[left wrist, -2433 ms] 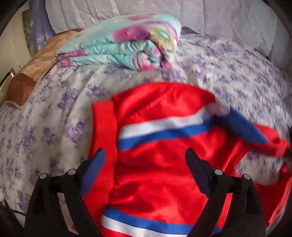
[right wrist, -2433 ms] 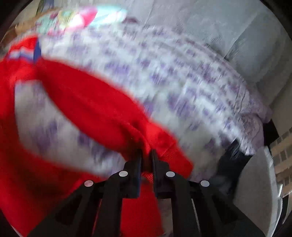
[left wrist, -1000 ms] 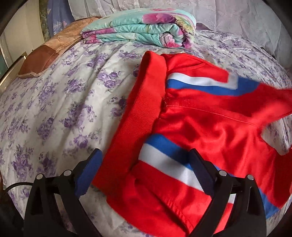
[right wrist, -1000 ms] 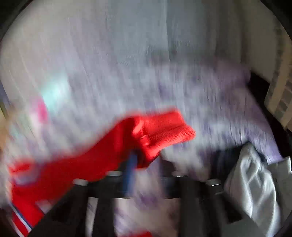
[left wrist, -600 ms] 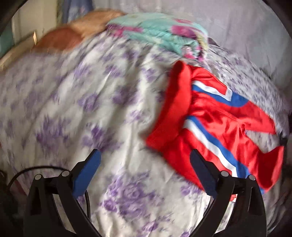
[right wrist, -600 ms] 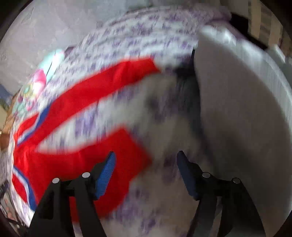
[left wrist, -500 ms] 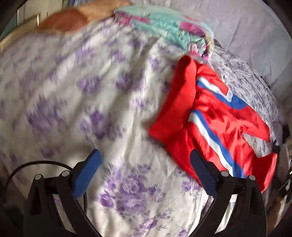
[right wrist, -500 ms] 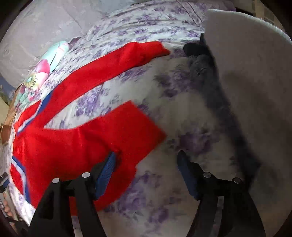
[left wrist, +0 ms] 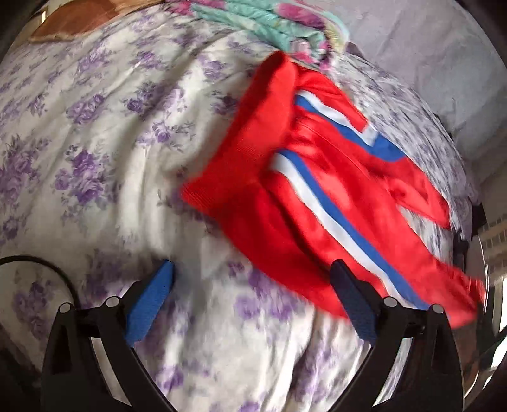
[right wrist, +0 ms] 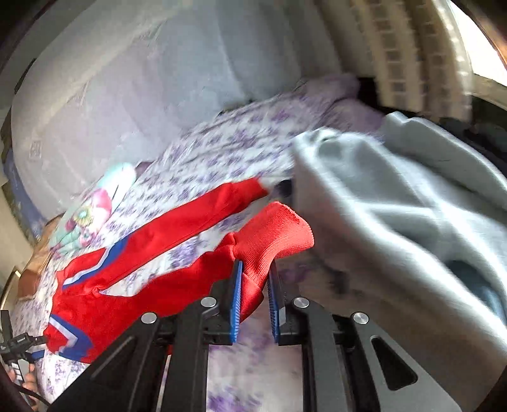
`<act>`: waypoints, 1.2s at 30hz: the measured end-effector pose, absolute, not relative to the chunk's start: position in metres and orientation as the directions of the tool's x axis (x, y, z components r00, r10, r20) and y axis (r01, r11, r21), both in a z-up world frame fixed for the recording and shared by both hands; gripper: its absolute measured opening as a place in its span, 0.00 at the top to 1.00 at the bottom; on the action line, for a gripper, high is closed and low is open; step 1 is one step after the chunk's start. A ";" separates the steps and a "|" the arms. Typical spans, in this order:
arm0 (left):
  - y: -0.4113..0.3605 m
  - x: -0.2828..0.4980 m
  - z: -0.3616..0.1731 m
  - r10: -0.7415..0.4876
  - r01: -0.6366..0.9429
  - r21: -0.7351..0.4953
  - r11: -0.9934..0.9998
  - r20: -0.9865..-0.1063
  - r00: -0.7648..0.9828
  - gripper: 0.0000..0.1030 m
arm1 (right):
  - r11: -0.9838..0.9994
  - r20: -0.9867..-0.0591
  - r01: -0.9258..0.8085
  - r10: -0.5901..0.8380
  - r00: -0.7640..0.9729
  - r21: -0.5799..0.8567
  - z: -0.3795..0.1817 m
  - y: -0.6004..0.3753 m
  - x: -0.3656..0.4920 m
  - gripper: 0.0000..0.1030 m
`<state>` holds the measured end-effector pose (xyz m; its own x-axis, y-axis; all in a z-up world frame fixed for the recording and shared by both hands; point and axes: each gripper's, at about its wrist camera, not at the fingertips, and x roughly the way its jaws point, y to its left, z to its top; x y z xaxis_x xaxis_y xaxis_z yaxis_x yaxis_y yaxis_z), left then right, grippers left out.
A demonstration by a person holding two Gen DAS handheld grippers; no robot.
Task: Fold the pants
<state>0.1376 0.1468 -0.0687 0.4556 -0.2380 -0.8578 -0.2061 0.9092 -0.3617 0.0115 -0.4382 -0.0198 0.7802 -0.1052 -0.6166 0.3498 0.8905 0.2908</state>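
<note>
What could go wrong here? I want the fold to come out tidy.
1. The right gripper, which has just been closing, pinches only the ribbed cuff of the red pants, so it may slip out.
2. The left gripper is open, off the waistband, so a pull might drag the pants.
3. The grey garment beside the cuff may snag.

Two close wrist views angled down, sharing pants (left wrist: 320,190) on bedspread (left wrist: 104,133)

My left tongs (left wrist: 250,294) hang wide apart over the flowered bedsheet (left wrist: 95,152), nothing between them. I see the red pants (left wrist: 317,177) spread just beyond, waistband toward me, near a folded teal quilt (left wrist: 269,25).
</note>
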 end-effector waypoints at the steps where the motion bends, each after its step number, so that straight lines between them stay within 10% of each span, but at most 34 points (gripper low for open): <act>1: 0.149 0.142 -0.070 -0.233 -0.222 -0.368 0.903 -0.853 0.466 0.06 | 0.887 -0.630 0.347 -0.086 0.772 0.304 -0.025 -0.440 0.011 0.85; 9: 0.115 0.147 -0.056 -0.241 -0.178 -0.371 0.911 -0.833 0.498 0.14 | 0.875 -0.687 0.349 -0.027 0.727 0.335 -0.067 -0.438 0.001 0.85; 16: 0.143 0.149 -0.053 -0.343 -0.183 -0.505 0.844 -0.769 0.539 0.91 | 0.870 -0.678 0.347 -0.021 0.735 0.350 -0.072 -0.440 -0.005 0.85; 28: 0.175 0.089 -0.012 -0.186 -0.212 -0.409 0.888 -0.739 0.648 0.93 | 0.901 -0.700 0.275 0.044 0.713 0.337 -0.057 -0.413 -0.029 0.85; 36: 0.195 0.063 -0.037 -0.131 -0.255 -0.325 0.911 -0.812 0.568 0.49 | 0.917 -0.748 0.333 -0.063 0.660 0.217 -0.066 -0.408 -0.052 0.61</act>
